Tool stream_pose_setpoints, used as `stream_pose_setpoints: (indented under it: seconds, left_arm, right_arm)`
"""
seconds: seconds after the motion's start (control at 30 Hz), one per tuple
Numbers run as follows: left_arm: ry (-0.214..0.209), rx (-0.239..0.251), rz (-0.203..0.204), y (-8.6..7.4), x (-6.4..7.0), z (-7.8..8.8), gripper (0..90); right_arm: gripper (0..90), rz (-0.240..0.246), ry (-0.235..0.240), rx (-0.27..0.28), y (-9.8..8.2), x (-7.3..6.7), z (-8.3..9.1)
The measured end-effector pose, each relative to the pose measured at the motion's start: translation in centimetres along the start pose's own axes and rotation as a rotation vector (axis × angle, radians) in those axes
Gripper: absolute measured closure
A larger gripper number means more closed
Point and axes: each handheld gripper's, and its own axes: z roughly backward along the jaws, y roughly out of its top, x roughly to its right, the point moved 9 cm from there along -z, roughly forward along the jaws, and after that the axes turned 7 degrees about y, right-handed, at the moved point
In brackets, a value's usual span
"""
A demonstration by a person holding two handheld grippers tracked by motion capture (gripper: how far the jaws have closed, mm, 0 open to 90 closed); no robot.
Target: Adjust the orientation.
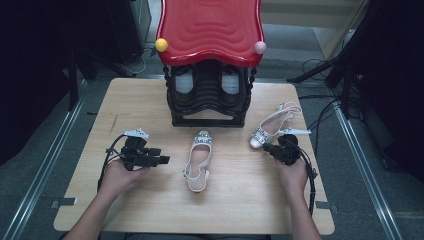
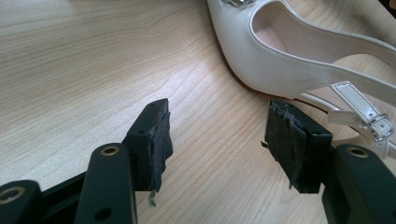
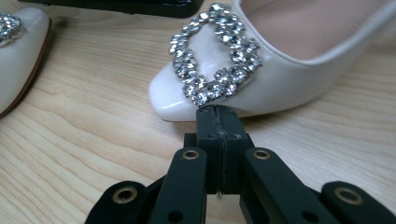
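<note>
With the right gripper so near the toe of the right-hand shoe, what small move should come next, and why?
Probably open the right gripper first. Its jaws are pressed together with nothing between them, right at the toe of the right-hand shoe, so it cannot grip as it stands. The left gripper is already open beside the middle shoe, apart from it, and may wait.

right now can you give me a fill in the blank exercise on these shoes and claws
1. The left claw stands ____, with nothing between its pads.
2. The right claw is ____, its tip at the toe of the right shoe.
3. The rack behind the shoes has a ____ top.
4. The middle shoe points its toe toward the ____.

Missing words: open; shut; red; rack
</note>
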Motion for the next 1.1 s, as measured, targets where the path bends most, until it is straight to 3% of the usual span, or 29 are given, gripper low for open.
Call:
stream_pose_setpoints:
  seconds: [0.27, 0.73, 0.9, 1.1]
  left_arm:
    - [0.006, -0.015, -0.001, -0.3, -0.2, 0.0, 40.4]
    - [0.002, -0.008, 0.02, -0.9, -0.5, 0.4, 39.9]
    - [0.001, -0.013, 0.016, -0.9, -0.5, 0.3, 39.8]
    - [-0.004, -0.008, 0.012, -0.9, -0.2, 0.3, 39.7]
  right_arm:
    - [90.0, 0.028, 0.0, 0.002, 0.9, -1.1, -1.5]
    - [90.0, 0.04, 0.01, 0.025, 2.9, -1.6, -3.8]
    - [90.0, 0.043, 0.019, 0.012, 2.8, -1.6, -3.2]
    - [90.0, 0.057, -0.017, 0.043, 3.4, -0.7, -0.4]
